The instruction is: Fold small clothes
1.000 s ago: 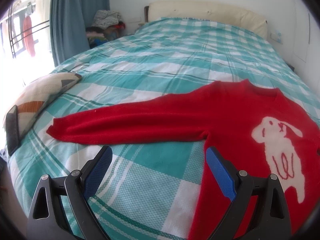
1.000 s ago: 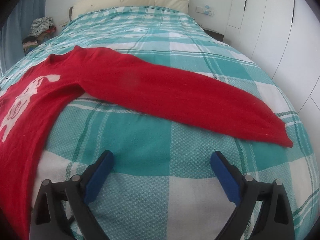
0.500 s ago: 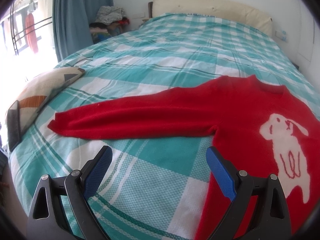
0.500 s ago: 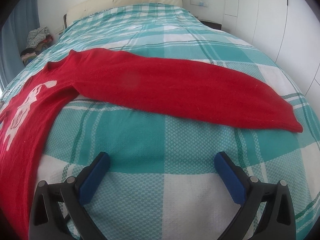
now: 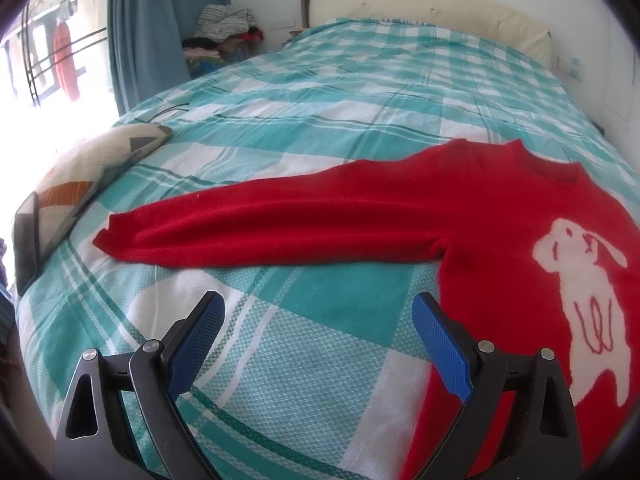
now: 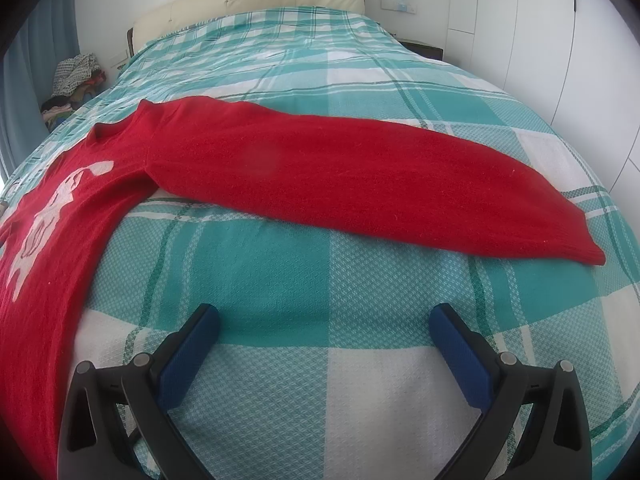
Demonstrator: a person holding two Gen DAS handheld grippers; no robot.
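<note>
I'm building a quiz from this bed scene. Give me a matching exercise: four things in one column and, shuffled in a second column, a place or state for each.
Things:
1. red sweater
2. patterned cushion
3. pile of clothes
4. left gripper

Places or states:
A. open, holding nothing
B. spread flat on the bedspread, both sleeves stretched out
C. at the bed's left edge, near the window
D. in the corner beside the blue curtain

Pairs: 1-B, 2-C, 3-D, 4-A
</note>
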